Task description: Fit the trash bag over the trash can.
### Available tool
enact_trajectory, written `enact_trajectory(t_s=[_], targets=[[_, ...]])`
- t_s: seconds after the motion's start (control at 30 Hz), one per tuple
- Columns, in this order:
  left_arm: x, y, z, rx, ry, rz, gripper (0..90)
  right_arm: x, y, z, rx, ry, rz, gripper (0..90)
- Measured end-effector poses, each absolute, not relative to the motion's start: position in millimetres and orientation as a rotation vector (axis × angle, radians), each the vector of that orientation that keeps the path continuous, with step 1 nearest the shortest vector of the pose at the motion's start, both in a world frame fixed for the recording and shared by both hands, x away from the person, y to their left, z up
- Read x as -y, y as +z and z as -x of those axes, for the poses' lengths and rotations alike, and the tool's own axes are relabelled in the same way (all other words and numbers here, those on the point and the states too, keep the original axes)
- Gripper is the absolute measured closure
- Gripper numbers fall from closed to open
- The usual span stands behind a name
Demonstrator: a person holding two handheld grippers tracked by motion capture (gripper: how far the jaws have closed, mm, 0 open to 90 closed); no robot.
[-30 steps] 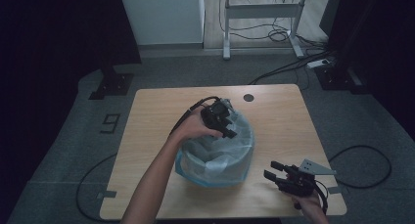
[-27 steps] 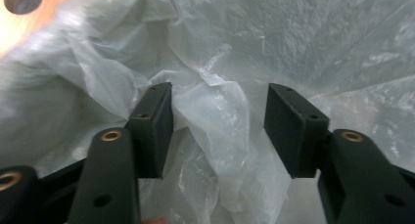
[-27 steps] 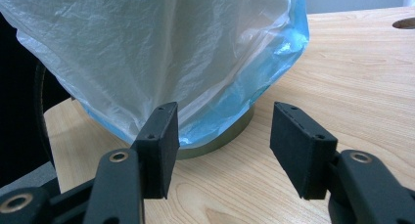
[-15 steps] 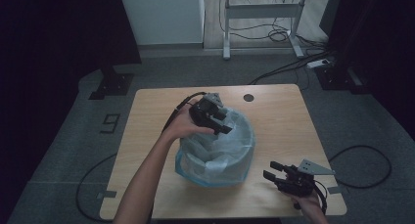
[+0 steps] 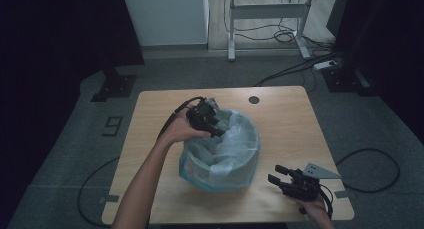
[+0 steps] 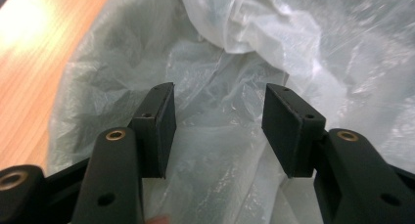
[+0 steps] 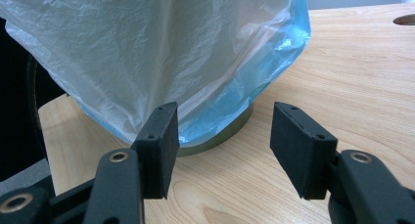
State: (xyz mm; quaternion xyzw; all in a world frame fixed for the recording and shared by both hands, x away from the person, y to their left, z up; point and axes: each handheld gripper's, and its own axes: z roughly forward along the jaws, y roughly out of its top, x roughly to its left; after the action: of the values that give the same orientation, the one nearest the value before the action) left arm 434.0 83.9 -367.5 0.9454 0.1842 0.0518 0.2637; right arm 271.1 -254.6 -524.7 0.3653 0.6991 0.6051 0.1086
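Plastic bag (image 5: 222, 151), translucent white with blue hem, draped over round bin near middle of wooden desk (image 5: 285, 119); bin's greenish base (image 7: 222, 136) peeks out under hem in right gripper view. Left tongs (image 5: 214, 126) at bag's far-left rim, aimed into mouth; jaws just been closing, spread, crinkled film beyond gap, nothing pinched. Right tongs (image 5: 278, 175) low over desk's near-right corner, well apart from bag, jaws spread, empty, facing bag's side.
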Motion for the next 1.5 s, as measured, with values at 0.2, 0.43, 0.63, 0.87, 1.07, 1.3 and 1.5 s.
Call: enact_trajectory(t_s=[0.2,0.43,0.63,0.87,1.07,1.3,1.5], targets=[[-78.5,-369.0,-434.1,-0.510,0.154,-2.601,46.4,255.6,-523.9,-270.3,-2.054,1.779,-1.069,43.3],[-91.9,-358.7,-421.6,-0.480,0.157,-2.496,42.9,256.7,-523.4,-270.5,-2.048,1.784,-1.071,43.3],[-114.4,-350.7,-405.0,-0.487,0.188,-2.374,38.3,256.5,-523.5,-270.4,-2.048,1.779,-1.071,43.1],[-143.2,-349.7,-382.2,-0.502,0.205,-2.222,34.2,255.9,-525.2,-271.2,-2.047,1.764,-1.077,42.7],[-176.3,-357.3,-364.8,-0.550,0.245,-2.084,33.1,257.9,-525.8,-270.8,-2.039,1.745,-1.086,42.2],[-203.9,-369.6,-346.5,-0.581,0.257,-2.021,32.4,259.3,-526.9,-271.5,-2.035,1.737,-1.094,42.0],[-229.3,-388.7,-327.3,-0.622,0.264,-1.948,32.3,258.7,-528.6,-271.5,-2.037,1.729,-1.098,41.8]])
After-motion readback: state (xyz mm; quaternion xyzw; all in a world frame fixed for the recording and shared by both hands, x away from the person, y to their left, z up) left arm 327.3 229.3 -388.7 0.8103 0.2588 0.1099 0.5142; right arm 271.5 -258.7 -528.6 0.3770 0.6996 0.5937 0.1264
